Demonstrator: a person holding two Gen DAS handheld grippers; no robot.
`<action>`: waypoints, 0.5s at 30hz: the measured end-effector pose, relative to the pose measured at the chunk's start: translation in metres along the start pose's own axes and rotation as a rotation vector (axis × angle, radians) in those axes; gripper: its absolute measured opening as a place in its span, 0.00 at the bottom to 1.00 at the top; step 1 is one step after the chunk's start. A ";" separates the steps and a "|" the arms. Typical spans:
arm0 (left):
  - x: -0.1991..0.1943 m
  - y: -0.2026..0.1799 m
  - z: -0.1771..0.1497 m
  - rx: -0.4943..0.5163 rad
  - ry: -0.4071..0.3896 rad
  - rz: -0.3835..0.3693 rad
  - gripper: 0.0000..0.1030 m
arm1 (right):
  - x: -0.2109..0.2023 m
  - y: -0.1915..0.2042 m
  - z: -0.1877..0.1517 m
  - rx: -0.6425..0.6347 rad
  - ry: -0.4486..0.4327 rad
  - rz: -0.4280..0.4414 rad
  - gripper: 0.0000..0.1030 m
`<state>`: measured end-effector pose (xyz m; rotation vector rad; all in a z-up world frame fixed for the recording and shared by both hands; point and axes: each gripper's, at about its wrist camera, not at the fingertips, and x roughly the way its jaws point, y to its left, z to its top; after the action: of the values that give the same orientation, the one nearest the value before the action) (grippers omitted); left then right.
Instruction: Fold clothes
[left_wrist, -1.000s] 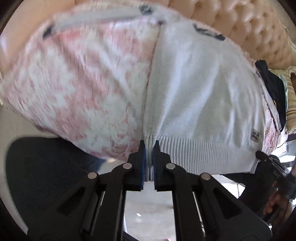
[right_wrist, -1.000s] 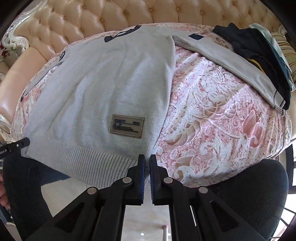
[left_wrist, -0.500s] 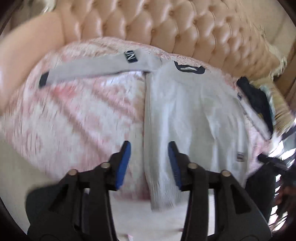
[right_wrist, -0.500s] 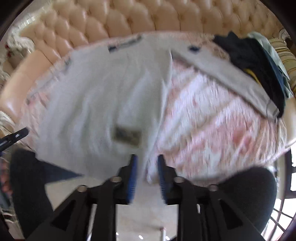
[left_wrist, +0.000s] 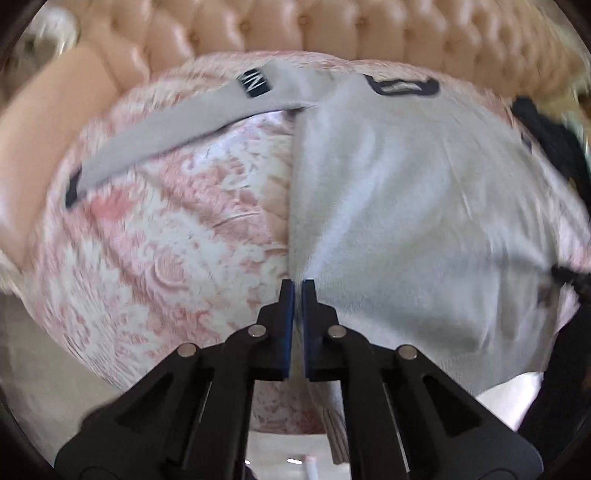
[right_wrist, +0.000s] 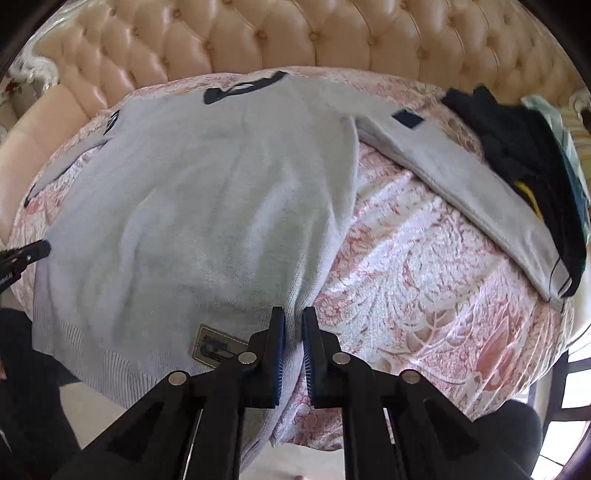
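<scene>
Only rightward: dark clothes pile (right_wrist: 524, 147).

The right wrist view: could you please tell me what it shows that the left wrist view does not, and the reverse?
Only the right wrist view shows the sweater's hem patch, its right sleeve stretched out whole, and the yellow detail in the dark clothes pile.

Only the left wrist view shows the left sleeve along its whole length to the dark cuff.

Both show the grey sweater flat on the floral cover, the tufted backrest, and a gripper pinching a side edge: left gripper, right gripper.
</scene>
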<state>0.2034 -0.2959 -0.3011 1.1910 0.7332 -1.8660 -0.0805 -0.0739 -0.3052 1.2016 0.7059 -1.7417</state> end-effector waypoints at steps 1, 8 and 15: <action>0.001 0.004 -0.001 -0.016 0.010 -0.004 0.05 | 0.000 -0.001 0.000 0.001 0.000 -0.005 0.08; 0.003 0.011 -0.011 -0.038 0.005 -0.034 0.09 | 0.001 -0.005 -0.004 -0.003 -0.002 -0.003 0.08; -0.020 0.020 -0.031 -0.020 -0.037 -0.118 0.22 | -0.016 0.001 -0.014 -0.086 0.003 -0.035 0.11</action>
<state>0.2393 -0.2755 -0.2956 1.1188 0.8146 -1.9672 -0.0713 -0.0575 -0.2953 1.1395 0.8004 -1.7212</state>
